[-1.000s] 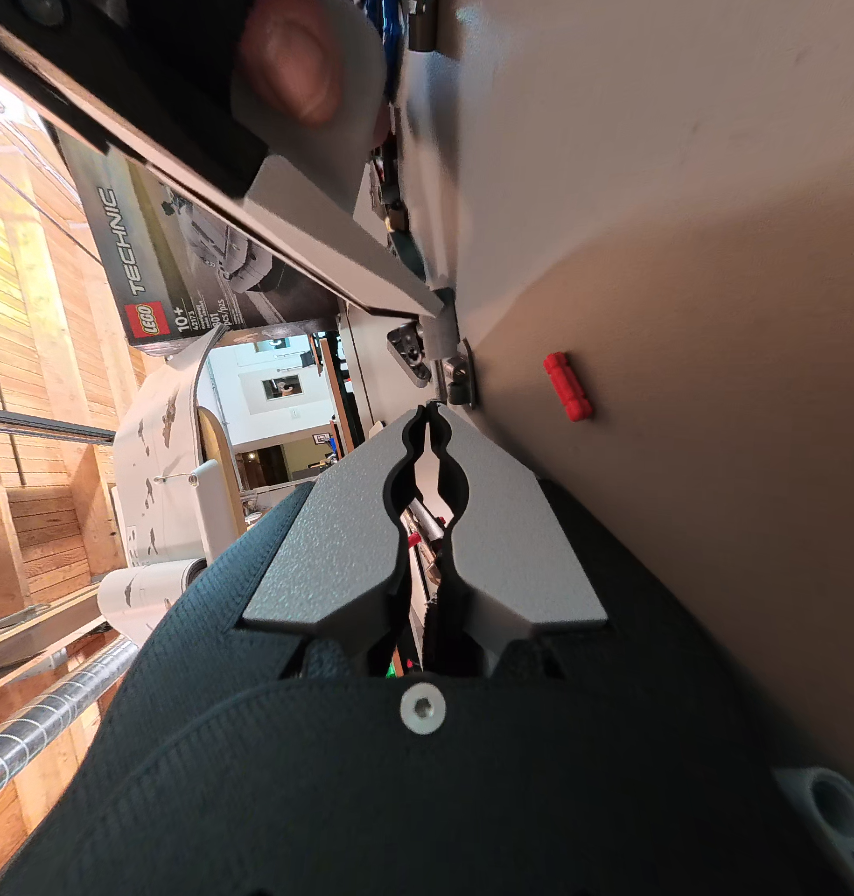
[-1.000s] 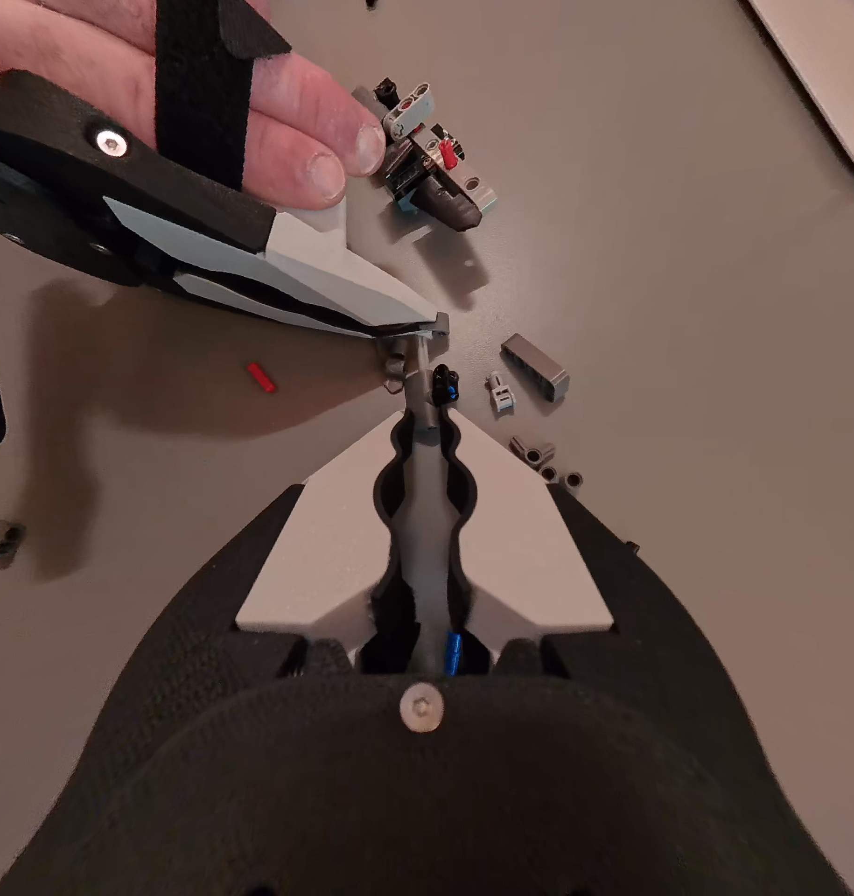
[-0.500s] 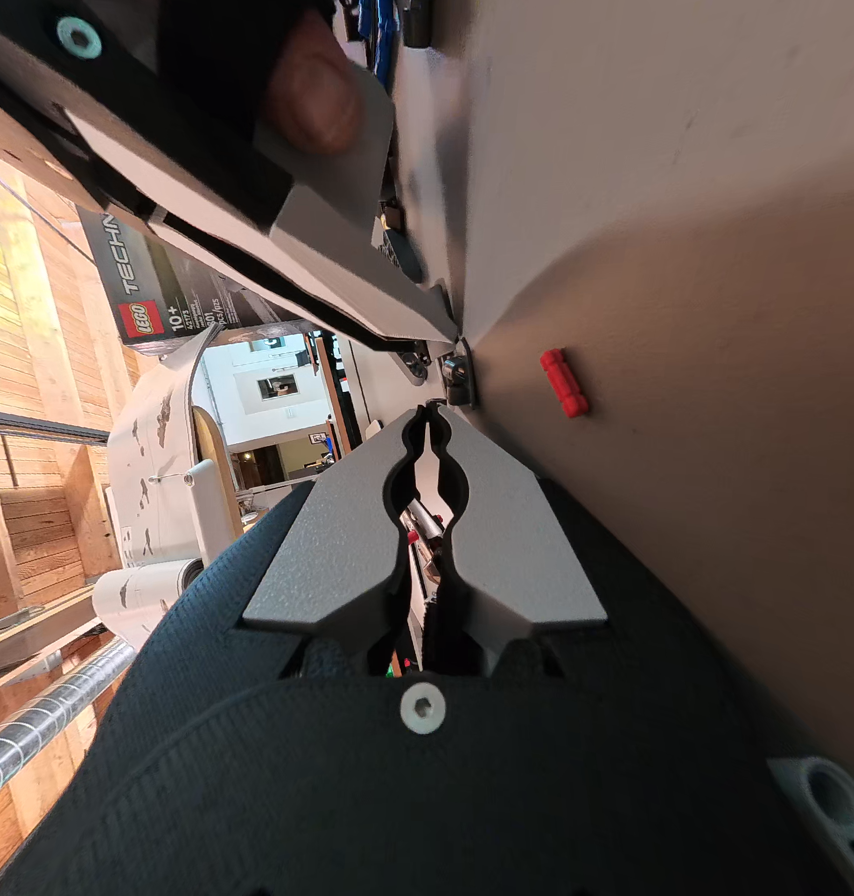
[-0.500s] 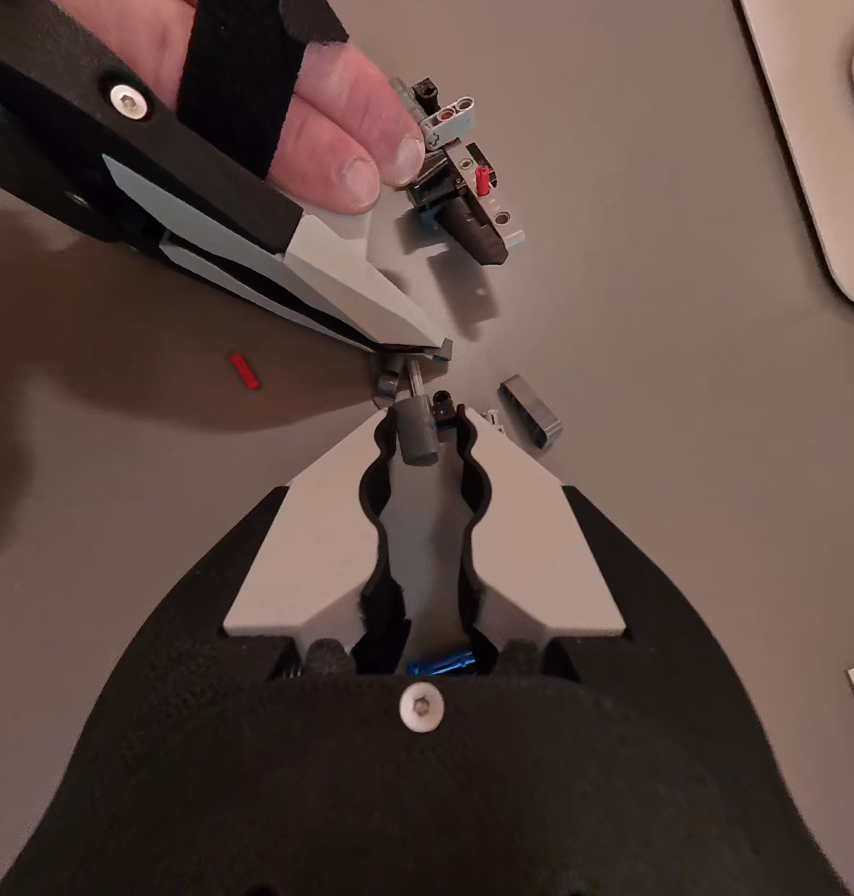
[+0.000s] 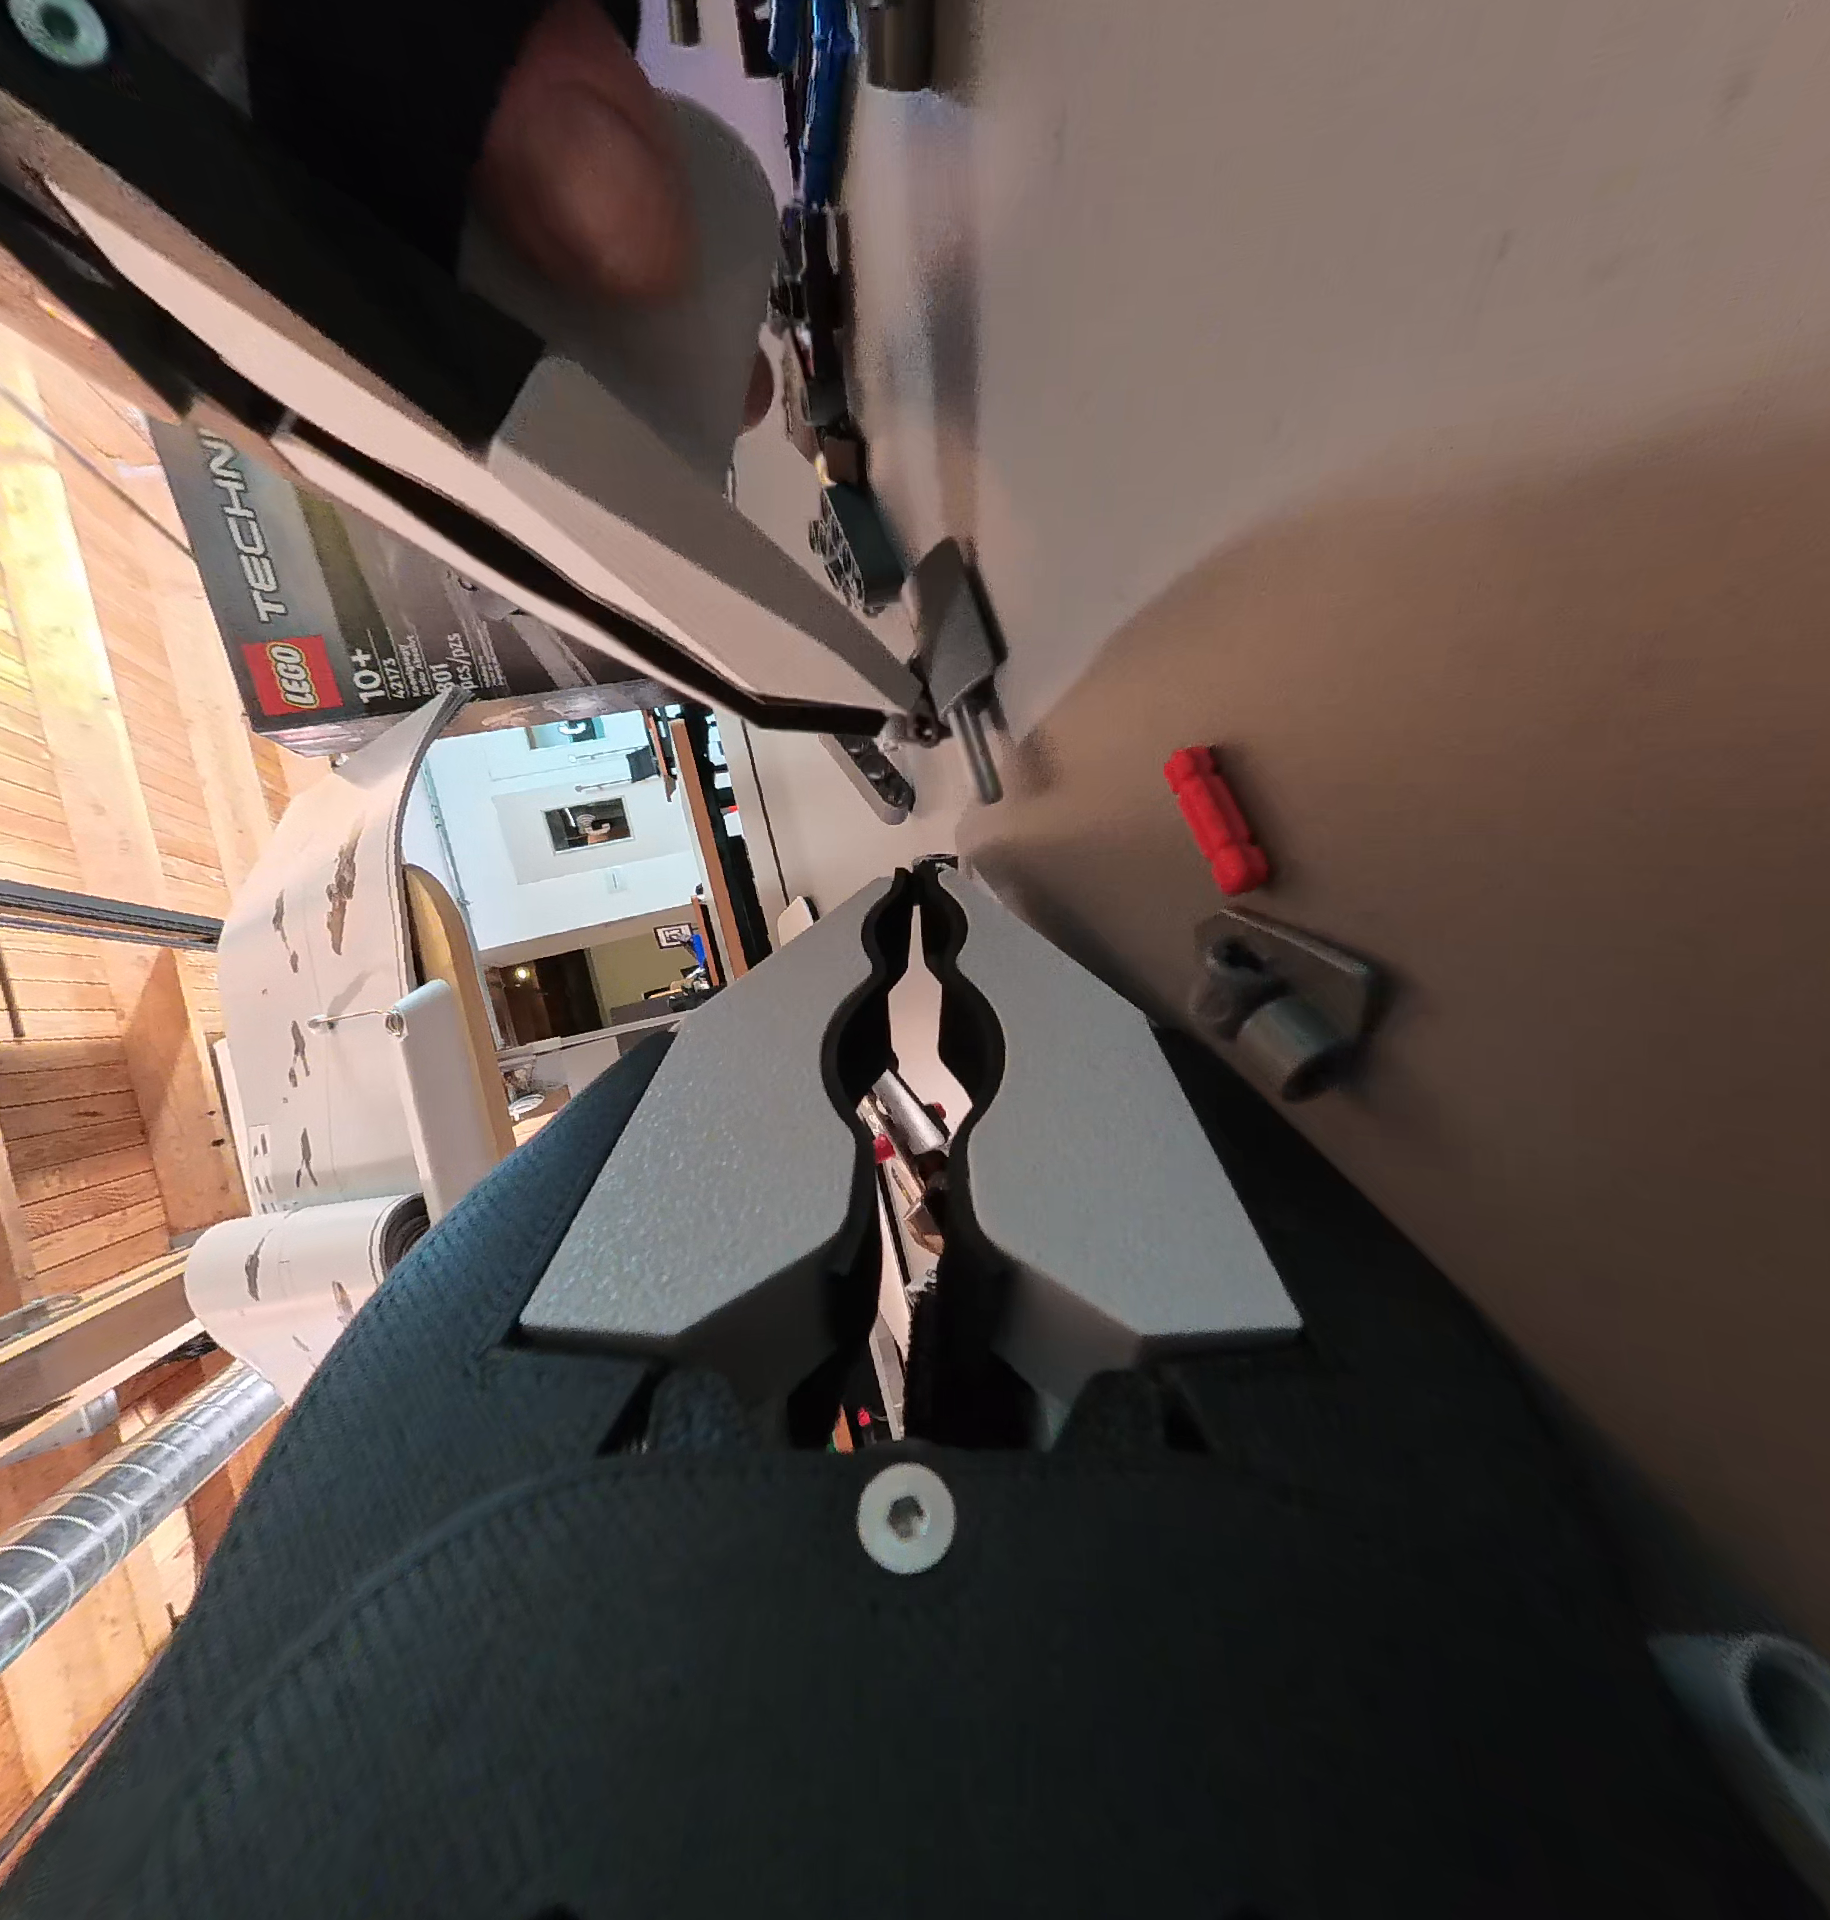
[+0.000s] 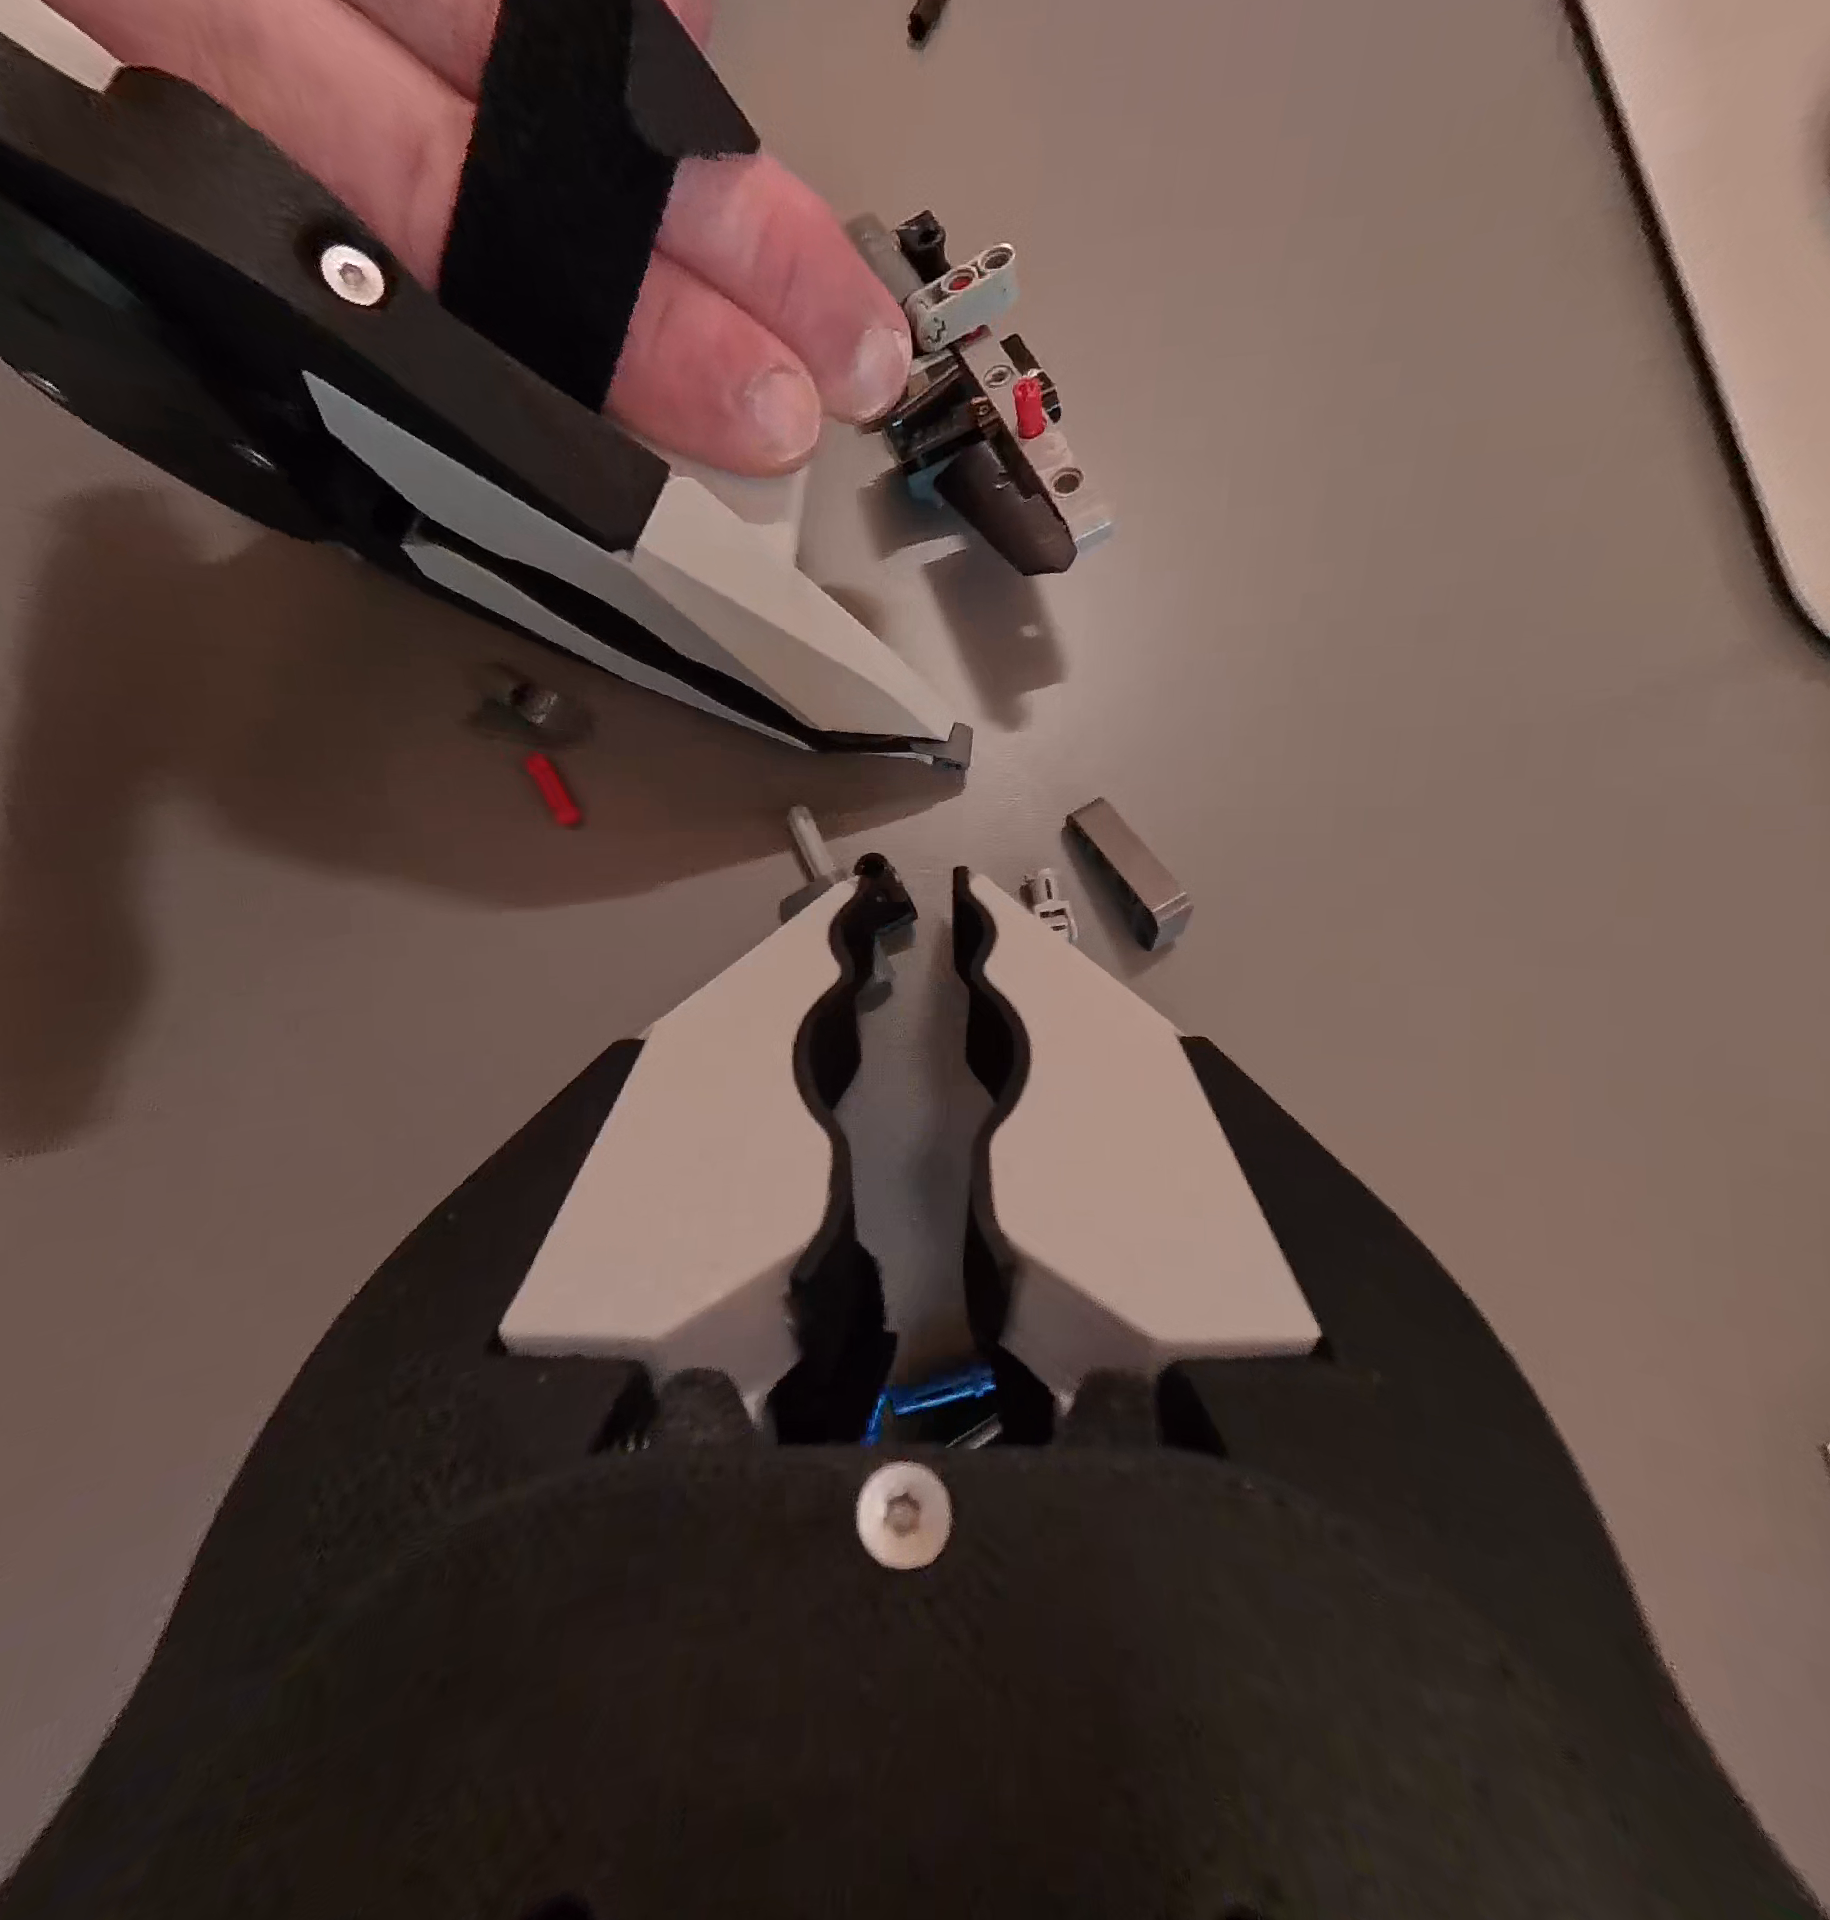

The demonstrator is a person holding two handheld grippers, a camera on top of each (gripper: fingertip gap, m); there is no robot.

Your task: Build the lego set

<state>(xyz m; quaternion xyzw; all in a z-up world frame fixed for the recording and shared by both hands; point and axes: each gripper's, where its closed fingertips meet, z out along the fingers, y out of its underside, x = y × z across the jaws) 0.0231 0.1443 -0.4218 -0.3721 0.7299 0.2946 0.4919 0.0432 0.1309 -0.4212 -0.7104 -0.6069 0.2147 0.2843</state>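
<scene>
Pinched tight in the jaws of the left gripper point(image 6: 940, 752): a small grey piece point(image 6: 958, 744), lifted off the surface point(image 6: 1410, 727). Just below it, the right gripper point(image 6: 921, 885), jaws slightly apart, with a black pin piece point(image 6: 880, 900) against one inner tip and a grey axle piece point(image 6: 809, 837) just outside. Beyond, a partly built assembly point(image 6: 994, 468); off left, a red pin point(image 6: 555, 790).

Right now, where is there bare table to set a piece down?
Bare: between the dark grey beam and the white board; below the red pin, left of the right gripper. Crowded: between it and the left gripper's small grey piece, and by the sub-assembly.
</scene>
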